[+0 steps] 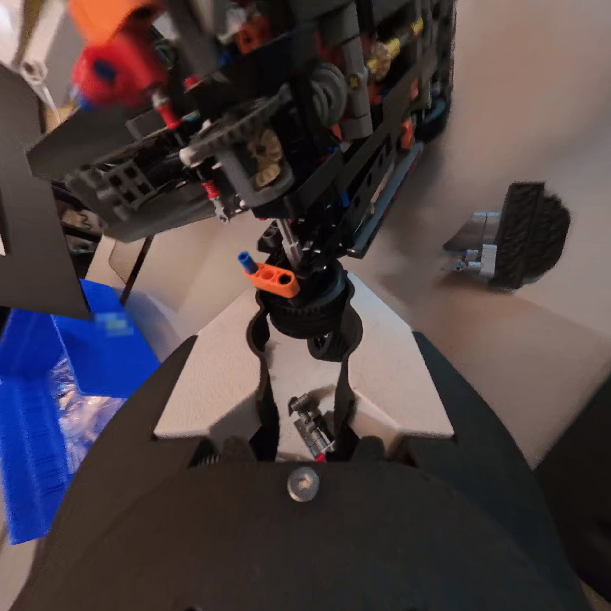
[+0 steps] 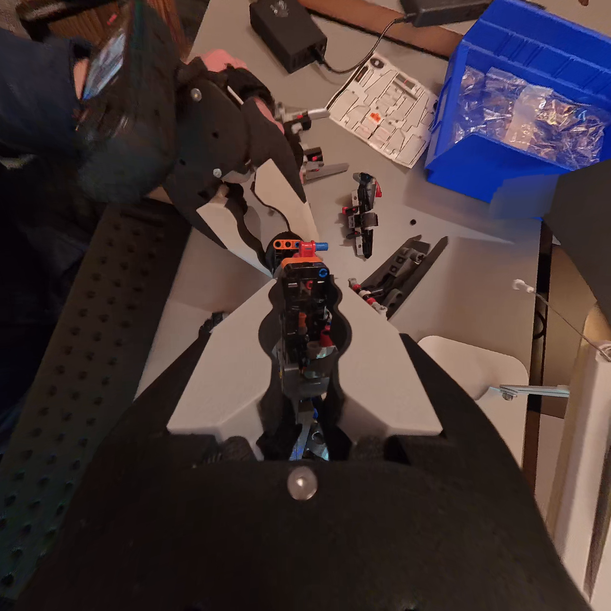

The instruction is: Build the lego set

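While the left gripper (image 1: 305, 317) has its jaws clenched on a small black wheel (image 1: 310, 307) at the model's near tip, the right gripper (image 2: 305, 310) grasps the black lego chassis (image 2: 304, 317) itself, lifted above the grey tabletop (image 2: 463, 264). Loose subassemblies (image 2: 362, 211) lie right of it; the blue bin (image 2: 515, 99) crowds the far right edge, leaving open room between.

On the grey tabletop (image 2: 463, 274), bare surface lies between the small black-and-red brick subassembly (image 2: 363, 211) and the blue plastic bin of clear bags (image 2: 515, 109). The long dark grey wedge-shaped panel piece (image 2: 401, 267) blocks the near right. The black perforated board (image 2: 99, 297) bounds the left edge, where the other black-and-white gripper (image 2: 274, 244) crowds the middle.
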### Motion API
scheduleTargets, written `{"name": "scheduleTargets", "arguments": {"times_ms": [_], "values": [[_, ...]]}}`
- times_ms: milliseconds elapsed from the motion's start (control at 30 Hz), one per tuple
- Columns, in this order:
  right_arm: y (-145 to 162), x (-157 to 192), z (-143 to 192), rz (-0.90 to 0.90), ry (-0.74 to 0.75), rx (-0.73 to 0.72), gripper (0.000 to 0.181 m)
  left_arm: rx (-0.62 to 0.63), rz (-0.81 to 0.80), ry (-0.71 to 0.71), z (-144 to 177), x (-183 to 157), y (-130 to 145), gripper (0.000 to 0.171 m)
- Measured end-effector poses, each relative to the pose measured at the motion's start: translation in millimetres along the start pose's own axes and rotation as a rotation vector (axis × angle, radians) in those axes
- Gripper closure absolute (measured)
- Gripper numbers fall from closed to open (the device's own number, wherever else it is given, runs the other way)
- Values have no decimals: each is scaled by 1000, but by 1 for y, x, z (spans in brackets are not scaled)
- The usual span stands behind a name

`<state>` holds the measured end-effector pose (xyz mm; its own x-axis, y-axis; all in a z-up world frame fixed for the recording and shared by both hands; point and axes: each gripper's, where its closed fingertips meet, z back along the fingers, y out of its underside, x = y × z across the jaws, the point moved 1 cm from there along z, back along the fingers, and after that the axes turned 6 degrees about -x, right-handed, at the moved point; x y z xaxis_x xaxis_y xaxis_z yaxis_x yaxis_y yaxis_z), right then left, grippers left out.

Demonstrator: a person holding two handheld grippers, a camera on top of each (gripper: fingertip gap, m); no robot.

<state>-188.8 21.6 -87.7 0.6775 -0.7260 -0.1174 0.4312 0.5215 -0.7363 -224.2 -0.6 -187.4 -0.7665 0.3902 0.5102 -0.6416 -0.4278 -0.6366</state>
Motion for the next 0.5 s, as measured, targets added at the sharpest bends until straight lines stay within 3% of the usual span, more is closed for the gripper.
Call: {"name": "scheduleTargets", "arguments": {"times_ms": [333, 400, 433, 467, 500], "values": [[-1, 2, 11, 7, 50, 6, 159, -67, 162, 52, -5, 0, 1, 133], [0, -3, 30, -9, 70, -22, 158, 155, 143, -5, -12, 8, 52, 134], [0, -5, 38, -20, 72, -47, 159, 85, 241, 38, -13, 4, 59, 133], [0, -6, 40, -22, 73, -56, 158, -19, 309, 63, -7, 1, 47, 134], [1, -7, 38, -22, 74, -50, 158, -52, 263, 44, -2, 0, 34, 133]]}}
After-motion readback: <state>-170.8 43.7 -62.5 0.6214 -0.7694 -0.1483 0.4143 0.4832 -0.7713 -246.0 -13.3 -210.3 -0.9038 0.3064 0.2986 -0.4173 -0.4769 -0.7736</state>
